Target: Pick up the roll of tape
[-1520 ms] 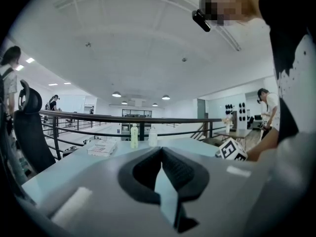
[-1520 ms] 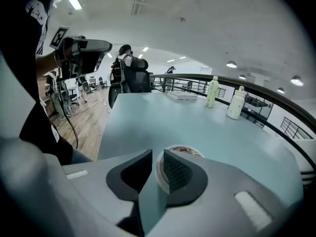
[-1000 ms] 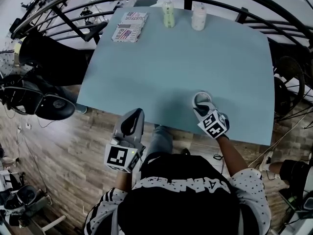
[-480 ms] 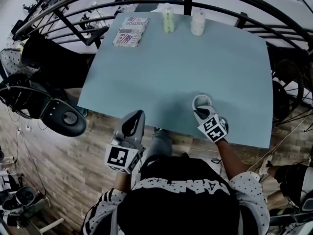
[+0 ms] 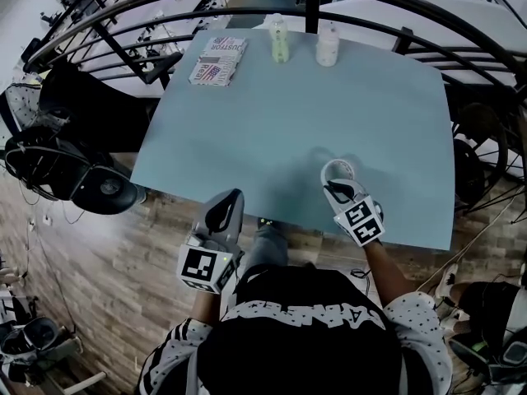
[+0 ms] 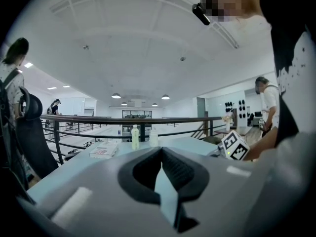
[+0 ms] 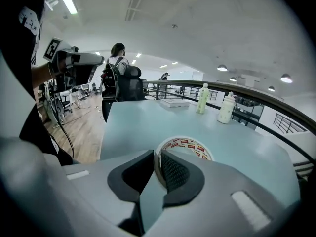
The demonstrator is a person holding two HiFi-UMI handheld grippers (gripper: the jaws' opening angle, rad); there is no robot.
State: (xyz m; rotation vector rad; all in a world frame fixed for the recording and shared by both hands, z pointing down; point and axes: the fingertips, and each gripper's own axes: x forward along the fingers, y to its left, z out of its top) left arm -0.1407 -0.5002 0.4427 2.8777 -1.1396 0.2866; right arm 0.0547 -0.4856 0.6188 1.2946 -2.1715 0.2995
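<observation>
Tape roll [image 7: 186, 142] pinched in R gripper [image 7: 157, 156] per its own view; L gripper [image 6: 161, 151] clenched, empty.

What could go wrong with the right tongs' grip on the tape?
1. The right tongs pinch only the near wall of the roll of tape, so the roll may pivot or slip when lifted.
2. The roll lies close to the front edge of the table; if it slips out, it might go over that edge.
</observation>
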